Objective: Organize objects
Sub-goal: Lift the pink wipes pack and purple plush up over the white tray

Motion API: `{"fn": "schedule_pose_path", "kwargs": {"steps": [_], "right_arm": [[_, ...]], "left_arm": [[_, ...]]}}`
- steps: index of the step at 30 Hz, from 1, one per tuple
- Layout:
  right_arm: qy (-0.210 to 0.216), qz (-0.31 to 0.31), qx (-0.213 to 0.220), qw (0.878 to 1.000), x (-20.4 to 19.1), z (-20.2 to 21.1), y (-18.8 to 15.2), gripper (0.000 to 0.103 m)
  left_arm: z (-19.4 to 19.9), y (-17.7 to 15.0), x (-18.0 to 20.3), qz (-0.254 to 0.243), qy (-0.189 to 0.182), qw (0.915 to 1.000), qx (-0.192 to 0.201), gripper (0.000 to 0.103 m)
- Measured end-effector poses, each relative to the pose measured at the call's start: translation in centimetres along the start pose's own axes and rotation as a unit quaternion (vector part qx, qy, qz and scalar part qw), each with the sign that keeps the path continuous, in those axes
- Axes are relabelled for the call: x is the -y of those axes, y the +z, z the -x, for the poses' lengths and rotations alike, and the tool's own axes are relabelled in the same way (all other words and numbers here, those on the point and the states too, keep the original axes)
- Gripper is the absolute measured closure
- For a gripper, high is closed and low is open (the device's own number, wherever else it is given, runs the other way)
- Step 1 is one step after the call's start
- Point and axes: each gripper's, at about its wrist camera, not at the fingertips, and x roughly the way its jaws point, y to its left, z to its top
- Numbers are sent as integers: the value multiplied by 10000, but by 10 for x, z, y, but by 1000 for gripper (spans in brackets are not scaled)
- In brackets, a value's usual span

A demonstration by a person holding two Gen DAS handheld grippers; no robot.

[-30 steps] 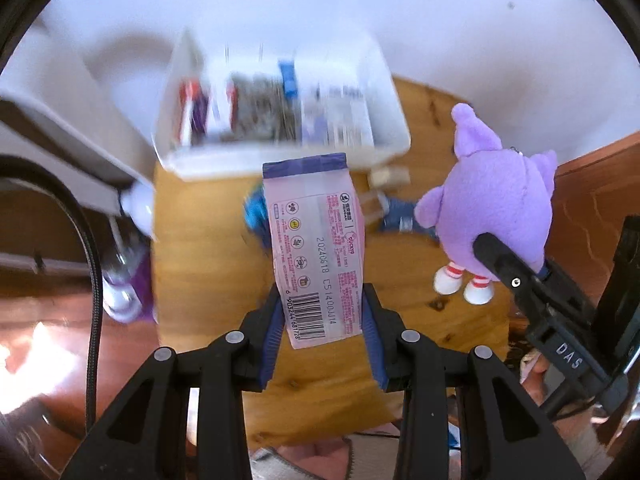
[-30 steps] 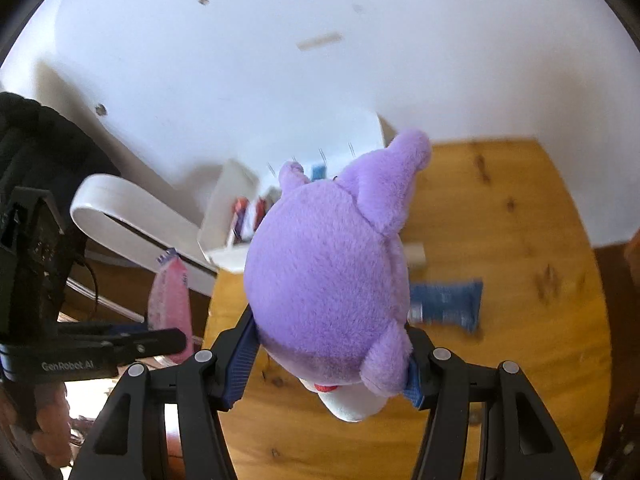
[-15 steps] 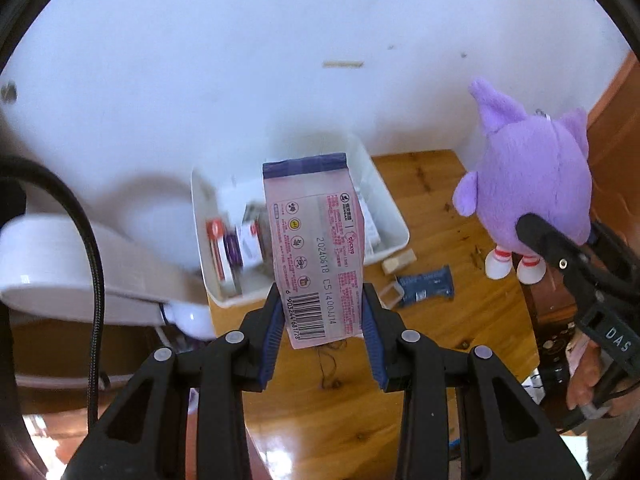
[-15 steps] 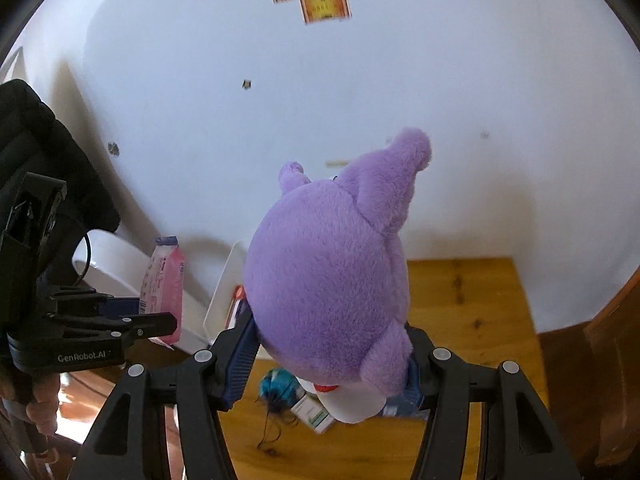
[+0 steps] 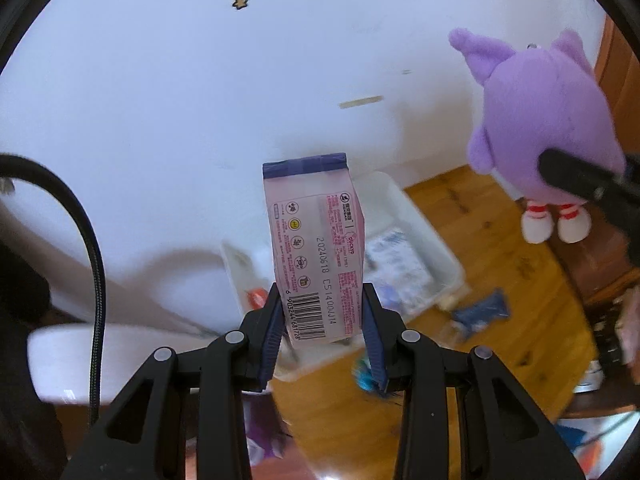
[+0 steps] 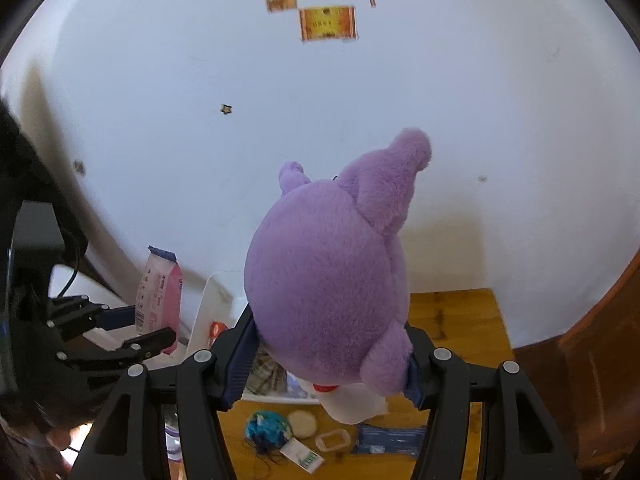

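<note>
My left wrist camera looks along my fingers, high above the wooden table [image 5: 516, 264], toward the white wall [image 5: 200, 100]. My right wrist camera faces the same wall [image 6: 480, 120] from the right. Both views share the white bin [image 5: 432, 232], the table and each other's load.

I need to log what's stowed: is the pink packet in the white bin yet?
Not yet. The pink packet is clamped upright in the left gripper, held in the air above the white bin.

Purple plush toy [image 6: 328, 292], pink packet [image 5: 318, 256] with navy top, white bin [image 5: 432, 236].
</note>
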Motion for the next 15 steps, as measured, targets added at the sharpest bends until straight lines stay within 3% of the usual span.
{"fn": "schedule_pose_path", "kwargs": {"steps": [7, 12, 15], "right_arm": [[-217, -642, -614, 9958, 0, -95, 14, 42], [-305, -1024, -1054, 9887, 1, -167, 1, 42], [-309, -1317, -1262, 9827, 6, -200, -11, 42]], "left_arm": [[-69, 18, -25, -379, 955, 9946, 123, 63], [-120, 20, -37, -346, 1257, 9914, -112, 63], [-152, 17, -43, -219, 1244, 9914, -331, 63]]}}
